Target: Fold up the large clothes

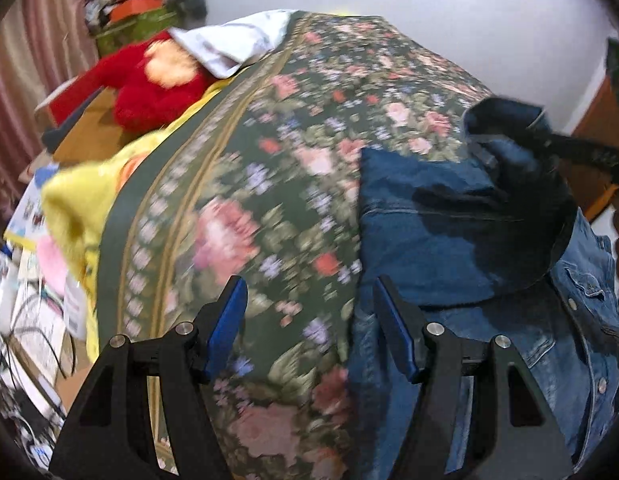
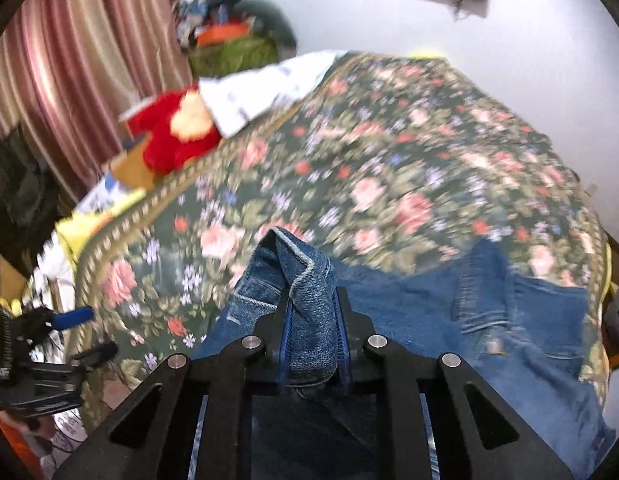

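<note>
A blue denim jacket (image 1: 461,240) lies on the floral bedspread (image 1: 269,184) at the bed's near right. My left gripper (image 1: 309,300) is open and empty, just above the jacket's left edge. My right gripper (image 2: 311,300) is shut on a bunched fold of the jacket (image 2: 305,280) and lifts it above the rest of the denim (image 2: 509,320). The right gripper shows in the left wrist view (image 1: 529,128) holding the raised denim. The left gripper shows at the left edge of the right wrist view (image 2: 75,330).
A red plush toy (image 1: 157,80) and a white pillow (image 1: 233,44) lie at the bed's far left. A yellow blanket (image 1: 77,208) hangs at the left side, above cluttered papers and cables (image 1: 25,320). Striped curtains (image 2: 69,60) and a pile of things (image 2: 229,36) stand behind.
</note>
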A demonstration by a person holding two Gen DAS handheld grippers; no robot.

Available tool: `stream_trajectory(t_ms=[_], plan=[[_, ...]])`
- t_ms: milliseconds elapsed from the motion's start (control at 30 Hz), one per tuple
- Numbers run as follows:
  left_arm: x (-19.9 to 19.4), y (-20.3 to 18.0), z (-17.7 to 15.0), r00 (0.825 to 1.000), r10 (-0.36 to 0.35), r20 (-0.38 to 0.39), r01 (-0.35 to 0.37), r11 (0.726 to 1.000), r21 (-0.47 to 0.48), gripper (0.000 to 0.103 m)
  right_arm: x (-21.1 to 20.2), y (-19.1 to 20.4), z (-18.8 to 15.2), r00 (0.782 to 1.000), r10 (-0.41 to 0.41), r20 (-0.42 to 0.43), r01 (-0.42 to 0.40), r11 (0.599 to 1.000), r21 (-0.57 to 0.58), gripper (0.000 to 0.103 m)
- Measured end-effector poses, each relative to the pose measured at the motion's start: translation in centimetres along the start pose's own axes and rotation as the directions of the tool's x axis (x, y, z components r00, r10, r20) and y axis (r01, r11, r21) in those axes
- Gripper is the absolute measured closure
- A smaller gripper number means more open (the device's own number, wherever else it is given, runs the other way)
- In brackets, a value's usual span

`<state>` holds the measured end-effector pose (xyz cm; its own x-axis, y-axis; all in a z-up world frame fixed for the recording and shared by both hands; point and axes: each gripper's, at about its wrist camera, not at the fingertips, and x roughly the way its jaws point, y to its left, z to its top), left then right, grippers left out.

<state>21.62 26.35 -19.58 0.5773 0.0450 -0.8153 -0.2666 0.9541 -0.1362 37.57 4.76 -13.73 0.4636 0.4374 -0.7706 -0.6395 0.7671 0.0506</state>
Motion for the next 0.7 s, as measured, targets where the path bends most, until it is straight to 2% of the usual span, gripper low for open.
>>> stream_trajectory(t_ms=[167, 233, 367, 467, 567, 700], plan=[[0.3, -3.8, 1.6, 0.999, -0.037, 0.009, 0.036, 0.996, 0.086, 0.038, -5.8, -5.1, -0.8, 0.994, -0.019, 0.107, 0.008, 0.994, 0.109, 0.09], [1.0, -5.6, 2.3, 0.999, -0.054, -0.005, 0.054, 0.991, 0.123, 0.038, -7.3, -6.9, -1.7, 0.992, -0.032, 0.12, 0.016, 0.99, 0.138, 0.09], [2.5, -9.2, 3.1, 0.999, -0.032, -0.036, 0.038, 0.983, 0.181, 0.038, -9.9, -10.4, -4.7, 0.989, -0.063, 0.136, 0.036, 0.98, 0.195, 0.09], [3.1, -11.6, 3.5, 0.998, -0.05, -0.042, 0.058, 0.973, 0.221, 0.038, -11.2, -13.0, -7.0, 0.988, -0.077, 0.131, 0.043, 0.968, 0.246, 0.09], [4.2, -13.9, 3.8, 0.995, -0.074, -0.072, 0.088, 0.969, 0.23, 0.038, -12.0, -15.6, -9.7, 0.987, -0.121, 0.107, 0.083, 0.949, 0.305, 0.09], [6.5, -16.2, 3.3, 0.992, -0.034, -0.123, 0.067, 0.96, 0.272, 0.038, -12.1, -18.7, -13.2, 0.988, -0.143, 0.053, 0.112, 0.915, 0.387, 0.09]])
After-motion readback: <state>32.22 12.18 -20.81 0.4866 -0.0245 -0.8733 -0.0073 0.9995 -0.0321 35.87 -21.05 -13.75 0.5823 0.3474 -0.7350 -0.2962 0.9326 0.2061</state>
